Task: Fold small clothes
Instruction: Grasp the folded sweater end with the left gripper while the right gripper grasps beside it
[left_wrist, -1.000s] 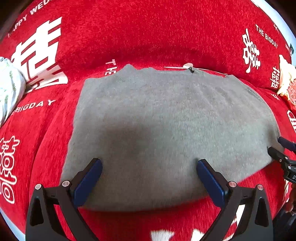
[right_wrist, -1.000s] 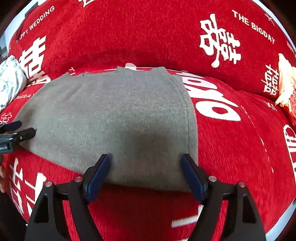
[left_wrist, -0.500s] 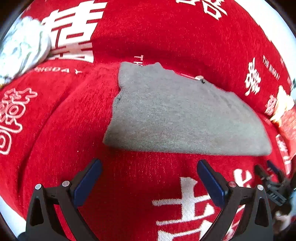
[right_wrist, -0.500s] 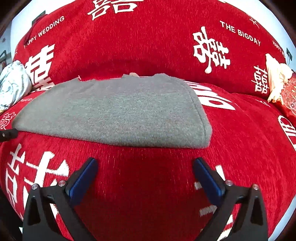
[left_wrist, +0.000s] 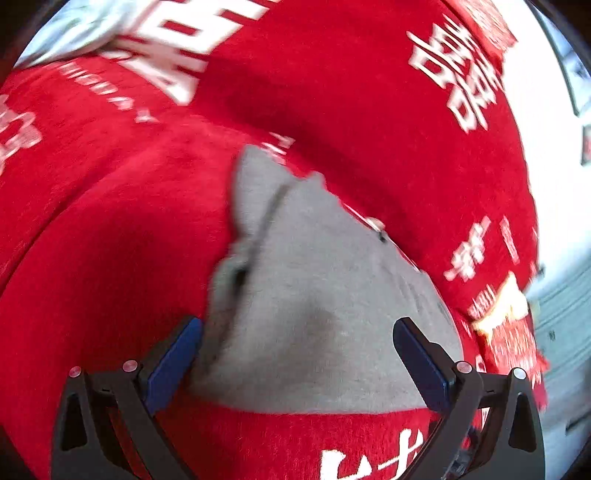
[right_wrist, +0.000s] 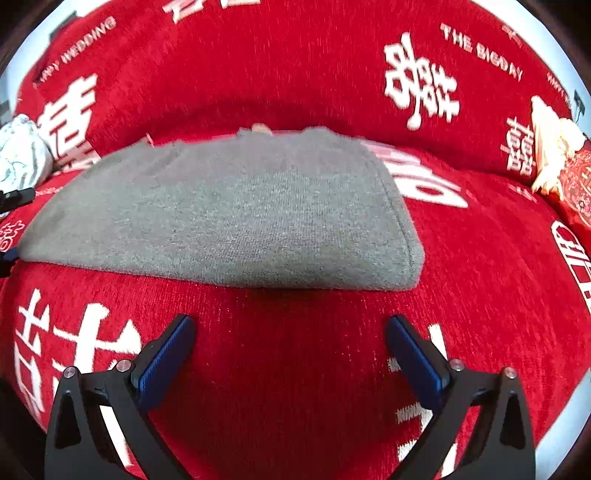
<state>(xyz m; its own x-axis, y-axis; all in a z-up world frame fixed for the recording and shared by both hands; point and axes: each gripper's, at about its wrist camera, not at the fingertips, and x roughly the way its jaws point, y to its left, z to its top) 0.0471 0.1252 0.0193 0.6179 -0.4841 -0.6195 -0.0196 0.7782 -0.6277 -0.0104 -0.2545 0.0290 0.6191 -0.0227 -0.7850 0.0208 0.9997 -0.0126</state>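
A folded grey knit garment (right_wrist: 229, 210) lies flat on the seat of a red sofa (right_wrist: 303, 369) printed with white characters. In the left wrist view the garment (left_wrist: 321, 325) fills the space between the fingers, seen from its left end. My left gripper (left_wrist: 295, 354) is open and empty, close over the garment's left front corner. My right gripper (right_wrist: 290, 350) is open and empty, a short way in front of the garment's front edge. The left gripper's tip (right_wrist: 16, 197) shows at the left edge of the right wrist view.
A white patterned cloth bundle (right_wrist: 20, 155) lies at the sofa's left end. A cream and red cushion (right_wrist: 565, 158) sits at the right end. The sofa backrest (right_wrist: 295, 66) rises behind the garment.
Both grippers drew back off the garment. The left one then swung round to the garment's left end and moved in close. The right one stays back in front of it.
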